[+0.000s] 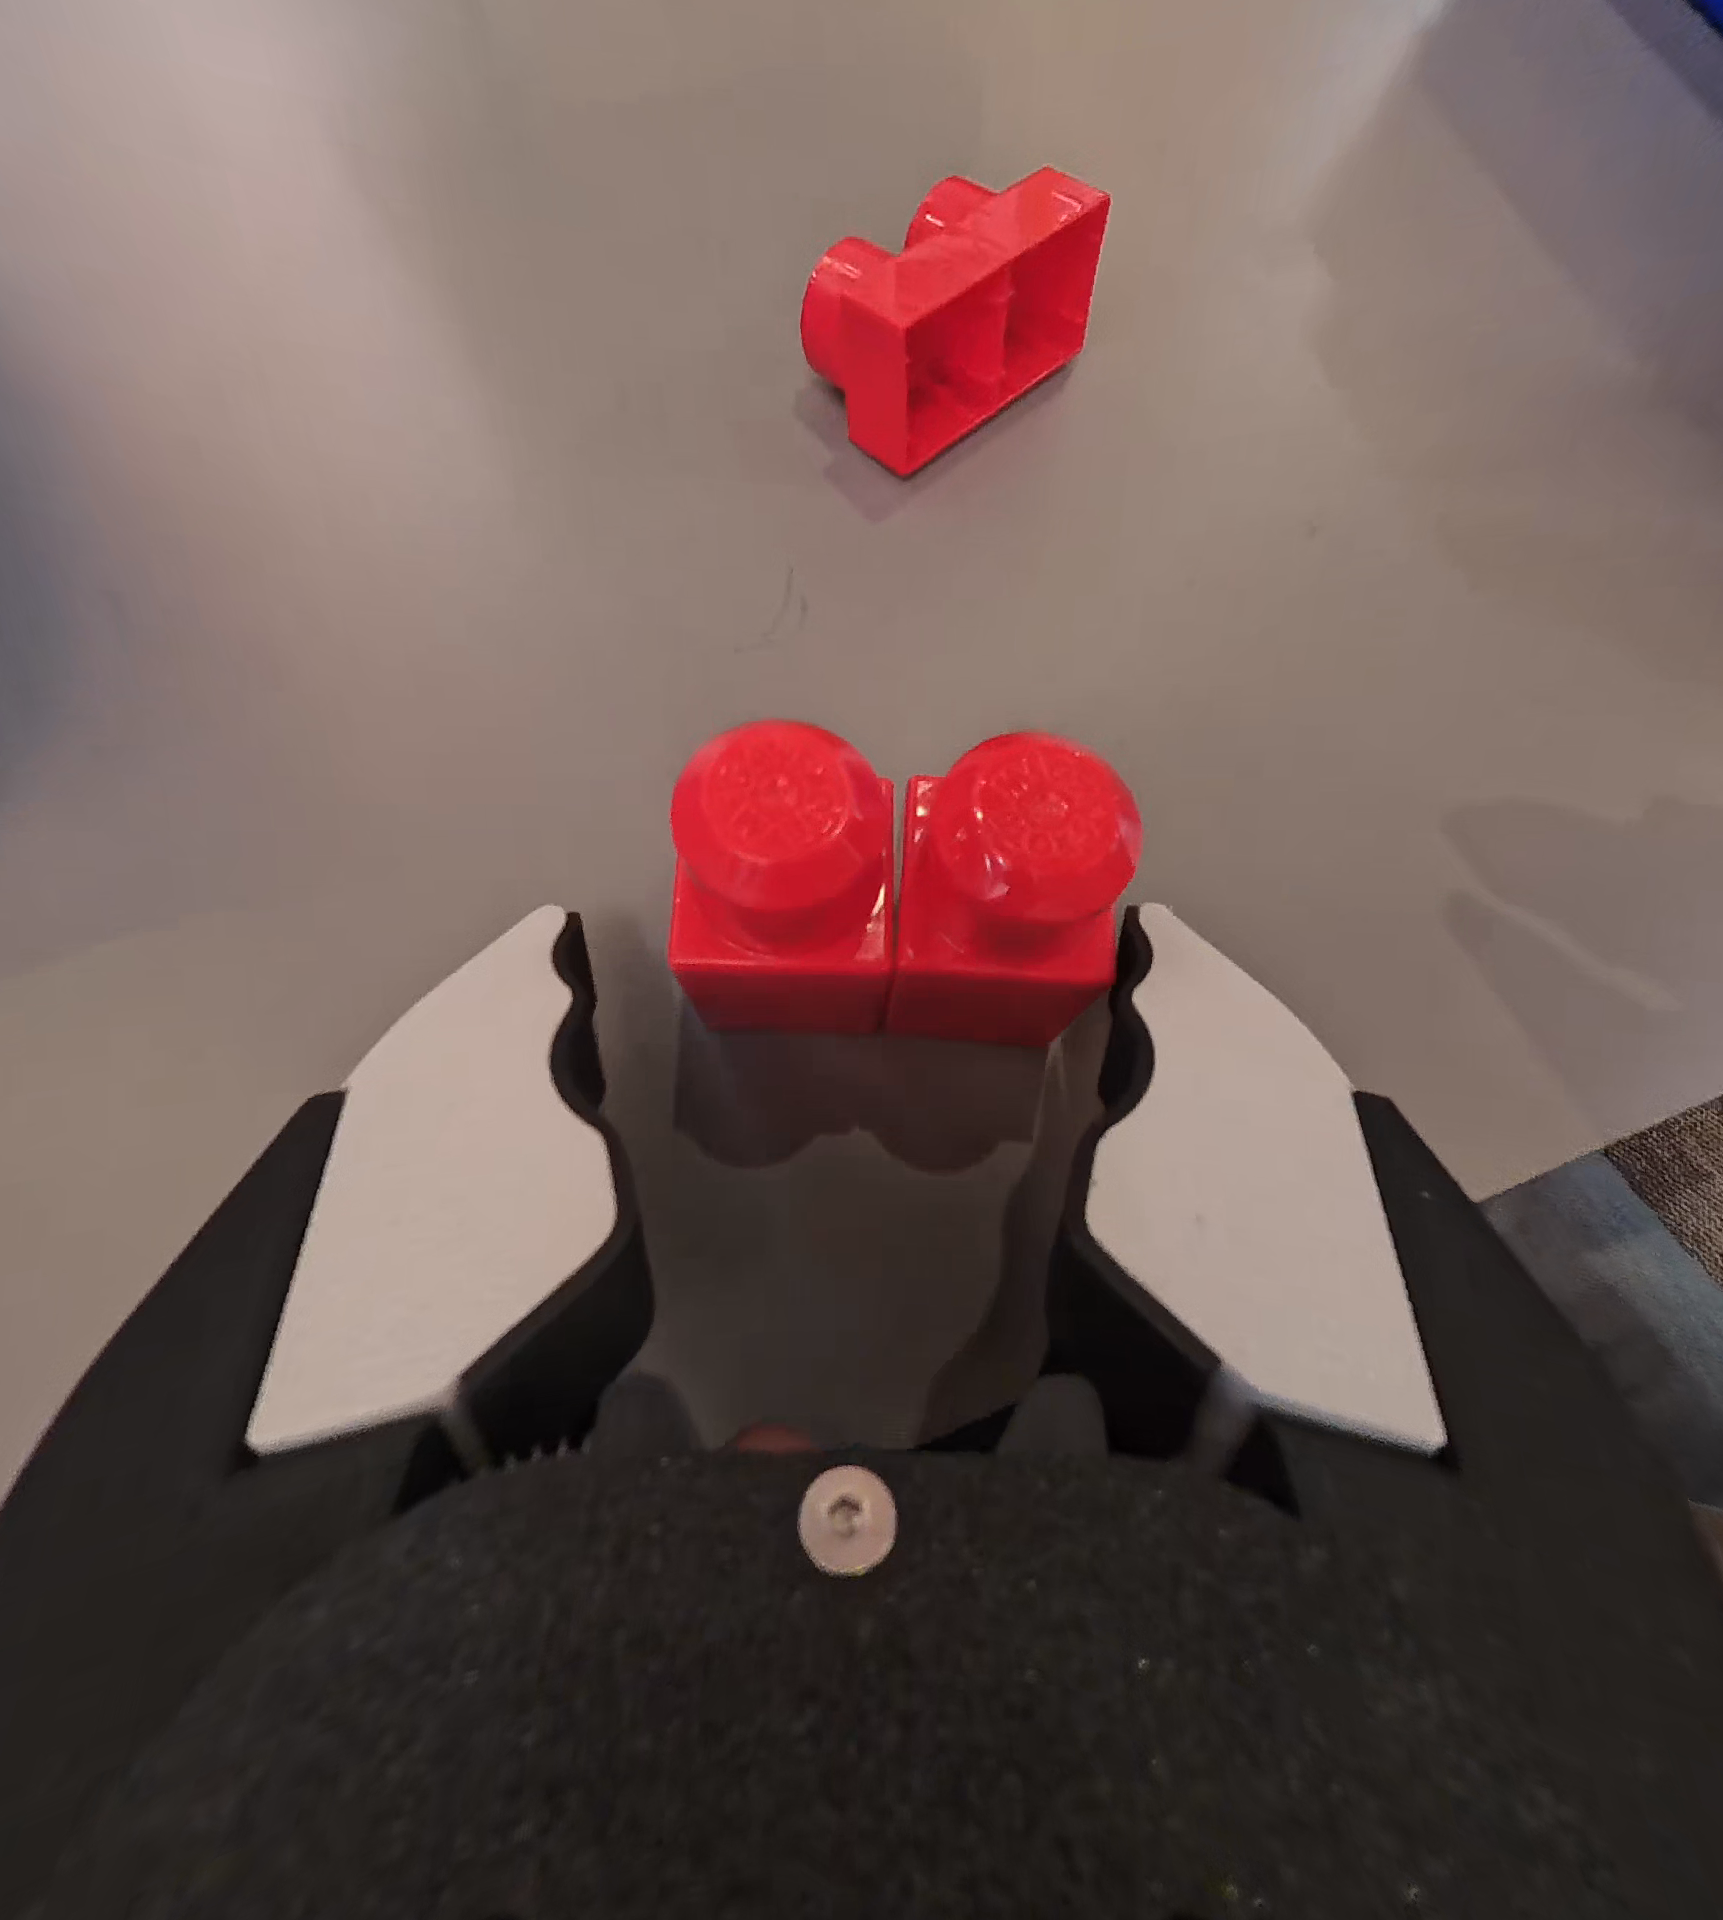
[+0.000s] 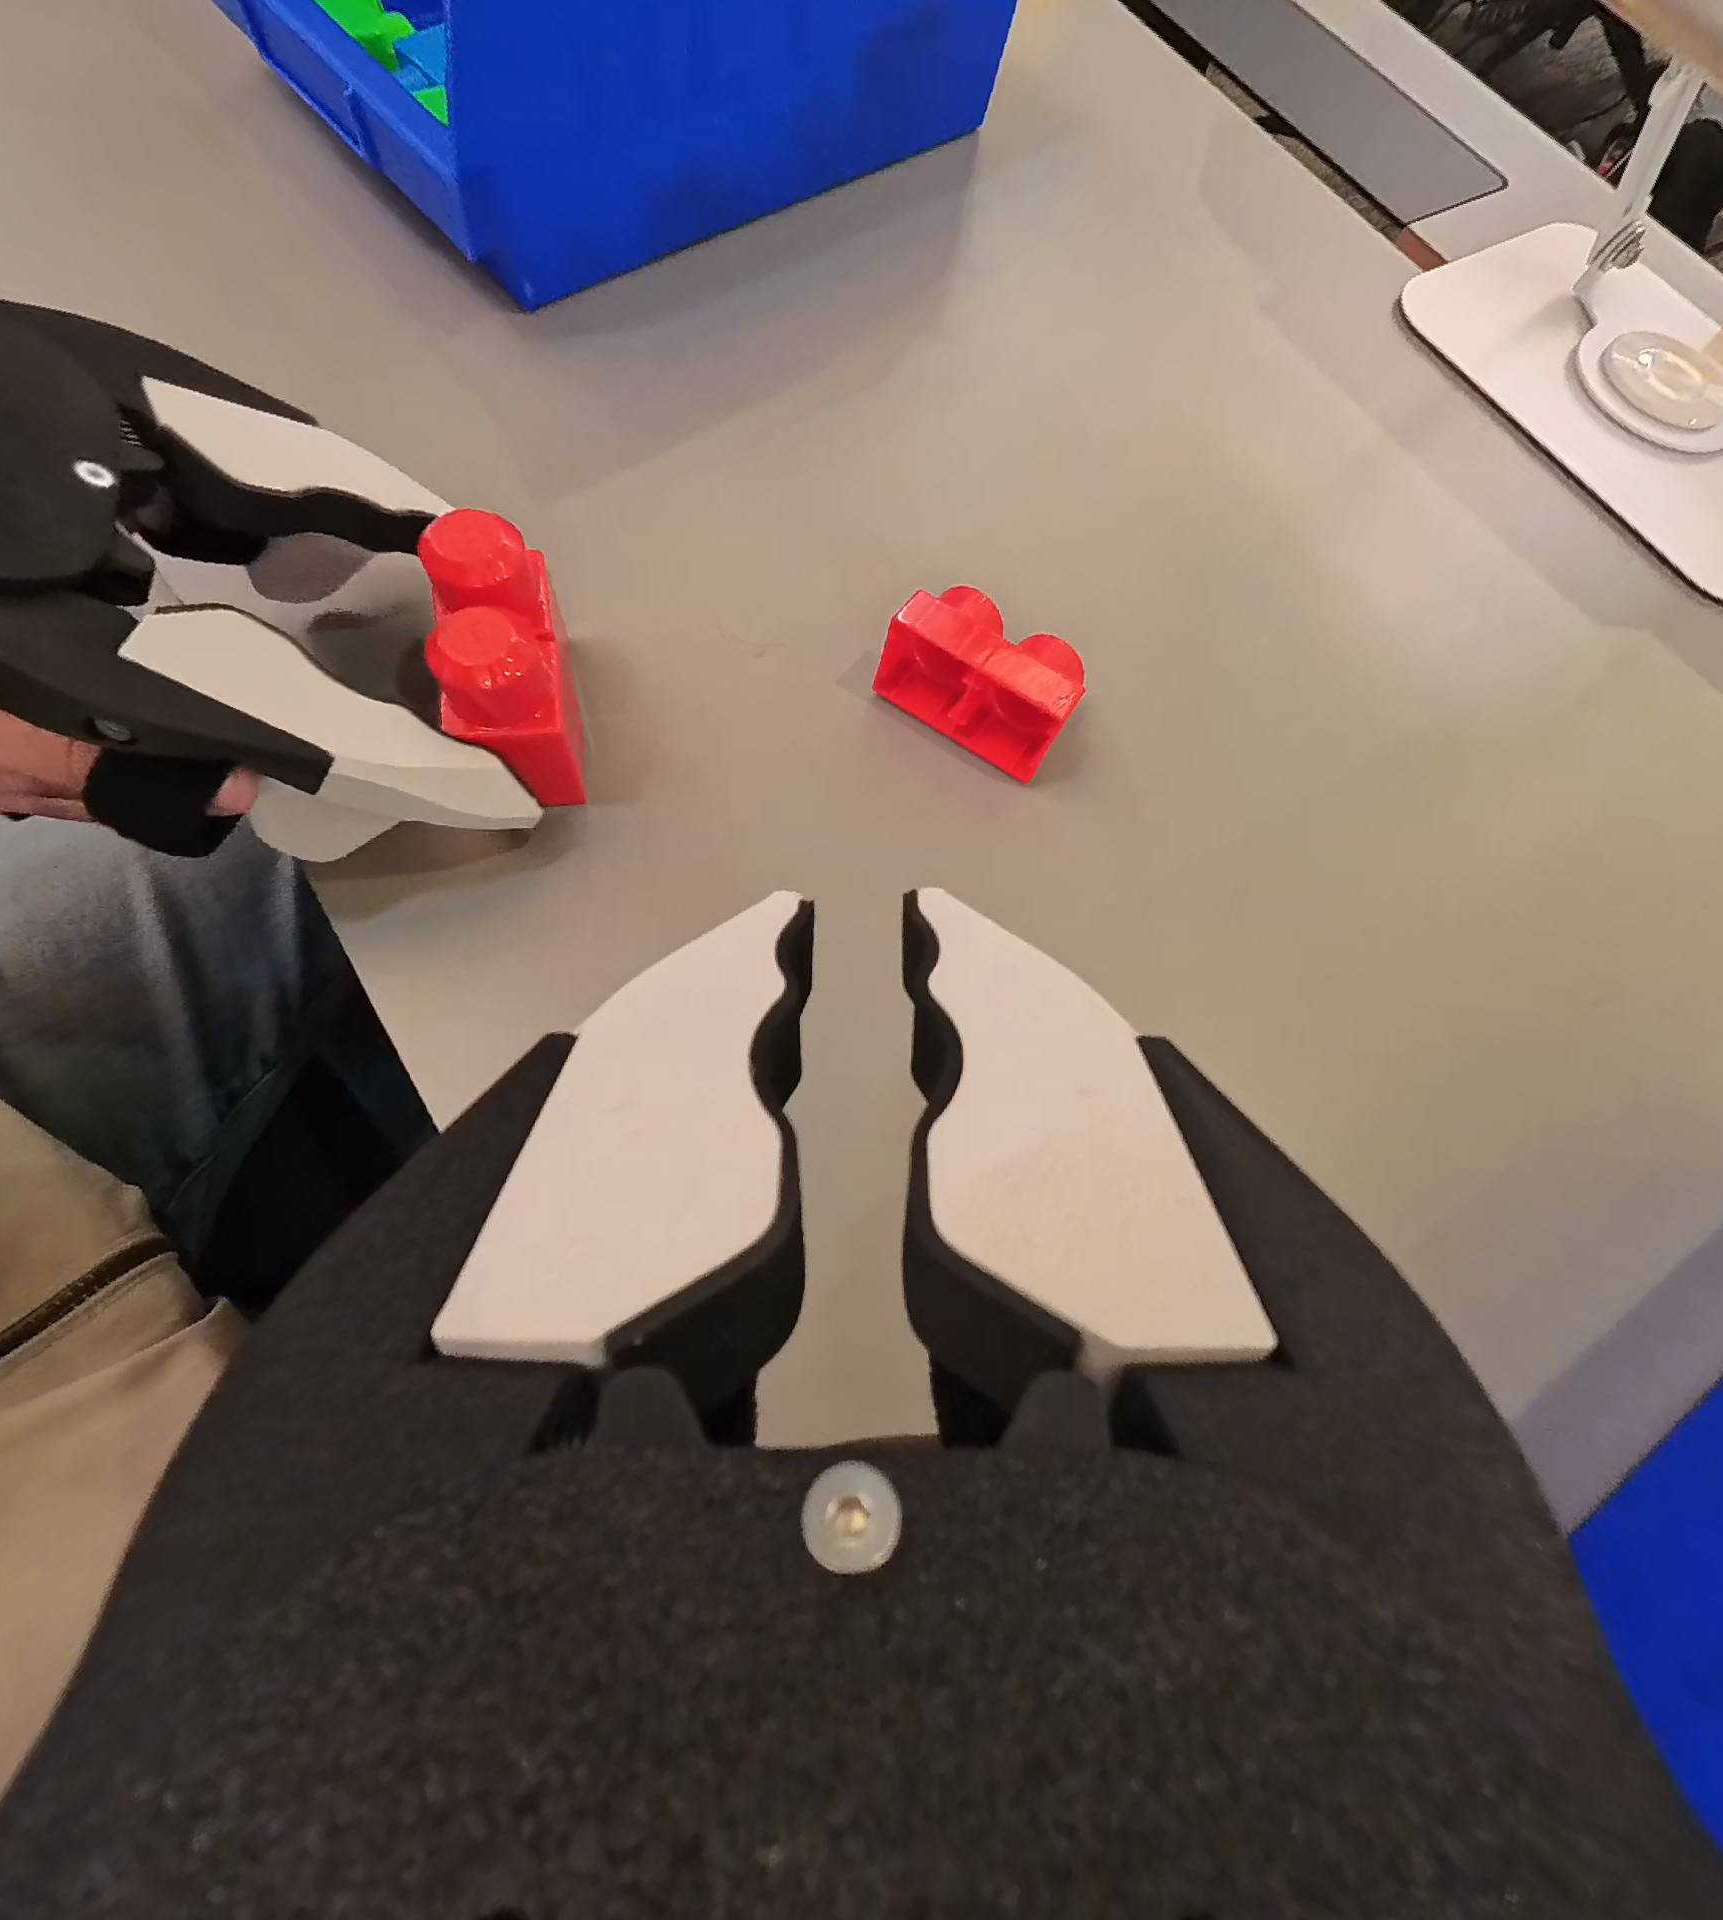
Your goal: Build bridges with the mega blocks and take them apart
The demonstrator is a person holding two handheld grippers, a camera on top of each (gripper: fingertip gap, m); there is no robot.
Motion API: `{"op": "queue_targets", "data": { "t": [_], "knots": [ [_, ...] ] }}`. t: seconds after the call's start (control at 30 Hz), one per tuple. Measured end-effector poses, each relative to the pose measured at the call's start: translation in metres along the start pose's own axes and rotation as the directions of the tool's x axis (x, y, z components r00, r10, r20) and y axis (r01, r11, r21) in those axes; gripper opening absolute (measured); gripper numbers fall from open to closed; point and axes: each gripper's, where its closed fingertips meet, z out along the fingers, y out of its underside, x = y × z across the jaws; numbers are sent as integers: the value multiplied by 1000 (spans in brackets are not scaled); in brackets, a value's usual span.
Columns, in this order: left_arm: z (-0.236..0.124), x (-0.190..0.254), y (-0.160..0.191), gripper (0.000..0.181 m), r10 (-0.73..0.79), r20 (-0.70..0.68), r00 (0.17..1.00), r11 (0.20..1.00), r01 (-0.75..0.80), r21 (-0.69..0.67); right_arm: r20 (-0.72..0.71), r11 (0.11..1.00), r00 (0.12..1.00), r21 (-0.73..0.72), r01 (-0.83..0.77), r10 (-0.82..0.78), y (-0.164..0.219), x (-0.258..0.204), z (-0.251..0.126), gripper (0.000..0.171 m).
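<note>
In the left wrist view my left gripper sits low in the frame with its jaws spread wide; two single-stud red blocks stand upright side by side, touching each other, between the fingertips at the centre of the frame; the right-hand fingertip lies against the right block, while a narrow gap shows on the left, so I cannot say I am squeezing them; a two-stud red block lies tipped on its side in the upper middle, its hollow underside turned towards me, well apart from the pair; all rest on the grey table.

In the right wrist view my right gripper fills the lower centre, its jaws parted by a narrow gap and holding nothing; the tipped two-stud block lies just above the centre; at the left the left gripper flanks the upright pair, its jaws apart on either side of them; a blue bin stands at the top of the frame, and a white stand base at the upper right.
</note>
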Motion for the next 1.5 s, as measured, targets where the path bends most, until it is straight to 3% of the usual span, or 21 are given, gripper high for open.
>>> {"op": "queue_targets", "data": {
  "t": [0.8, 1.5],
  "knots": [
    [7, 4, 0, 93, 11, 46, 999, 1000, -12, 17, 3, 1000, 1000, 4, 2, -2, -1, 0, -1, 16],
    [6, 7, 0, 79, 33, 19, 999, 999, -34, 13, 3, 1000, 1000, 3, 2, -2, -1, 0, -2, 16]
  ]
}}
